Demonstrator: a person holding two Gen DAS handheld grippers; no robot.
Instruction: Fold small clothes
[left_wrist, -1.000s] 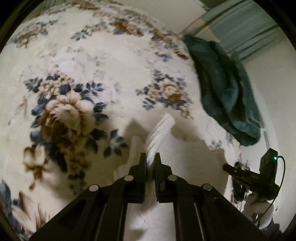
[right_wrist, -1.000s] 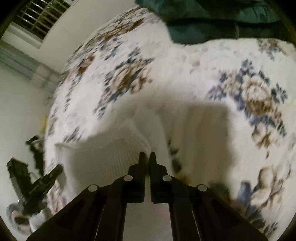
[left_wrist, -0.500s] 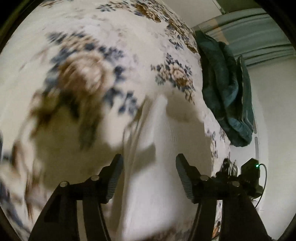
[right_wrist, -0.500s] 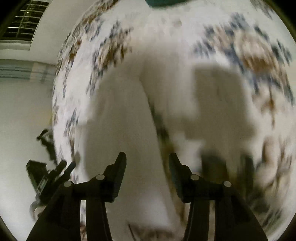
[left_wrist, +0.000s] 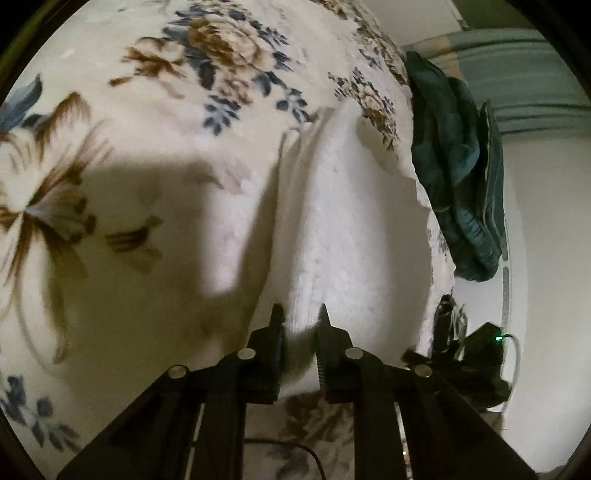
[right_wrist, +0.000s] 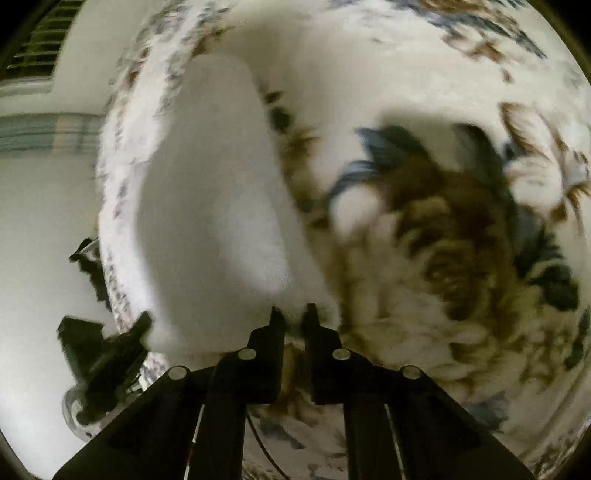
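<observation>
A small white knit garment lies folded lengthwise on the floral blanket. My left gripper is partly open, its fingertips either side of the garment's near edge, gripping nothing. In the right wrist view the garment lies ahead and to the left. My right gripper is partly open at the garment's near right corner. That view is blurred.
A dark teal cloth pile lies at the blanket's far right edge. The other gripper shows low in each view: the right one in the left wrist view, the left one in the right wrist view. White floor lies beyond the blanket's edge.
Both grippers let go of the white garment, opened wide, then narrowed again. Both have drawn back to the garment's near edge, which now lies flat on the blanket.
</observation>
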